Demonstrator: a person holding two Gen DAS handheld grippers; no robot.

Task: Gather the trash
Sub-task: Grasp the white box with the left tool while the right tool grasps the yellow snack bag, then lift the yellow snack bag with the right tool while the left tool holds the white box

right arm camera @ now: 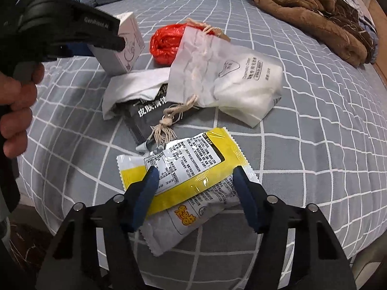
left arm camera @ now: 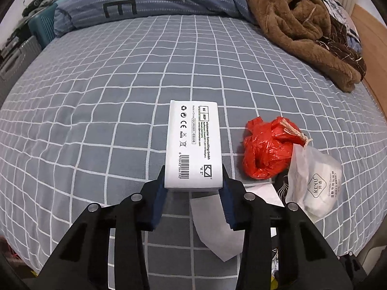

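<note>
Left wrist view: left gripper (left arm camera: pixel 193 183) pinches the near end of the white box (left arm camera: pixel 193 142) between both blue pads, on the grey checked sheet (left arm camera: pixel 96 96); right of it lie the red bag (left arm camera: pixel 267 147) and, nearer, the white pouch (left arm camera: pixel 314 181). Right wrist view: right gripper (right arm camera: pixel 194 178) is half spread astride the yellow wrapper (right arm camera: pixel 183 166), pads at its two edges, contact unclear; beyond it lie the pouch (right arm camera: pixel 232 77) and red bag (right arm camera: pixel 167 41), with the left gripper (right arm camera: pixel 121 42) on the box (right arm camera: pixel 128 48) at far left.

Each black tool (left arm camera: pixel 193 183) has blue finger pads (left arm camera: pixel 158 205), silver screws (left arm camera: pixel 136 197), and white "GenRoboAI" lettering (right arm camera: pixel 96 23).
</note>
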